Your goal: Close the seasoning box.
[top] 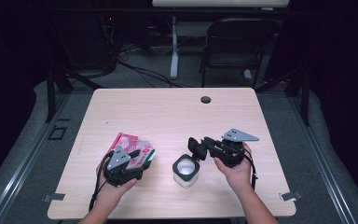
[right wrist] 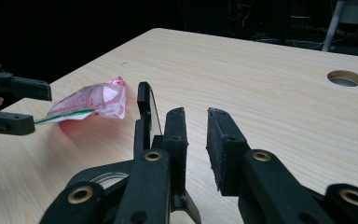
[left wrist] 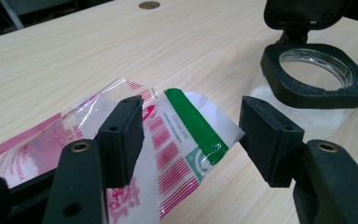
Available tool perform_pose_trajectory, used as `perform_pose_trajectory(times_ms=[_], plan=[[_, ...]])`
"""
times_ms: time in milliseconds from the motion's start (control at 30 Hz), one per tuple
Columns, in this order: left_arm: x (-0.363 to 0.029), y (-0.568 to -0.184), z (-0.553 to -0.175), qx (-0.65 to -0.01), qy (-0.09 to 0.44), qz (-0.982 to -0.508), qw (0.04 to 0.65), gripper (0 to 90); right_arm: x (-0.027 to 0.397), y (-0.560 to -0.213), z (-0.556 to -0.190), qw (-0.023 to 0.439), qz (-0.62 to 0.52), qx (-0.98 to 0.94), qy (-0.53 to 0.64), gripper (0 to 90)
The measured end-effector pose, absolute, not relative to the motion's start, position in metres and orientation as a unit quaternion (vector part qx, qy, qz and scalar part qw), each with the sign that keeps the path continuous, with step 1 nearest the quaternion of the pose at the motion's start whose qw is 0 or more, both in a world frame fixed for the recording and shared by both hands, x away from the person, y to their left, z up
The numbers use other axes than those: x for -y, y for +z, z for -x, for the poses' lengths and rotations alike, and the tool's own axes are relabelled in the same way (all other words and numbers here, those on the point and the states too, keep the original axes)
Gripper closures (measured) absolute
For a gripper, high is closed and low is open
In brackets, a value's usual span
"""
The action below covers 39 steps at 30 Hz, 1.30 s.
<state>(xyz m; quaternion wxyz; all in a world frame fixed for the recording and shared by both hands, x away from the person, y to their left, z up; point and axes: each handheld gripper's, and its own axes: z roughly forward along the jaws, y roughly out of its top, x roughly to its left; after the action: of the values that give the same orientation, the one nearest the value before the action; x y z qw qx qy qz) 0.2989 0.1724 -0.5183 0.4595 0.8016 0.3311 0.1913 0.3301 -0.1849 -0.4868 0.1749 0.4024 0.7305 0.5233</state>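
A pink-and-white packet (top: 129, 142) with a green stripe lies at the table's front left. My left gripper (top: 140, 157) is over its near end. In the left gripper view the jaws stand wide apart around the packet's green-striped end (left wrist: 191, 126), and the pads do not press on it. A clear jar (top: 185, 171) with a black square collar (left wrist: 307, 88) stands at front centre, its hinged lid (left wrist: 303, 14) flipped up. My right gripper (right wrist: 196, 116) is just above and behind the jar, with a narrow empty gap between its jaws. The upright lid (right wrist: 144, 112) stands just outside the left jaw.
The light wooden table (top: 177, 116) has a round cable hole (top: 206, 99) near its far edge. A black chair (top: 235, 46) and a white desk leg (top: 174, 46) stand on the floor beyond the table. Bare tabletop stretches behind the packet and jar.
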Motion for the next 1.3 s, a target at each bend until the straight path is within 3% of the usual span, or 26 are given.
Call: perform_pose_trajectory(times_ms=[367, 1300], plan=[[-0.162, -0.523, -0.299, -0.321, 0.180, -0.811, 0.455, 40.5, 0.179, -0.487, -0.325, 0.172, -0.390, -0.738, 0.523, 76.9], [-0.180, -0.519, -0.308, -0.348, 0.191, -0.791, 0.465, 40.5, 0.152, -0.500, -0.316, 0.146, -0.359, -0.773, 0.503, 73.1]])
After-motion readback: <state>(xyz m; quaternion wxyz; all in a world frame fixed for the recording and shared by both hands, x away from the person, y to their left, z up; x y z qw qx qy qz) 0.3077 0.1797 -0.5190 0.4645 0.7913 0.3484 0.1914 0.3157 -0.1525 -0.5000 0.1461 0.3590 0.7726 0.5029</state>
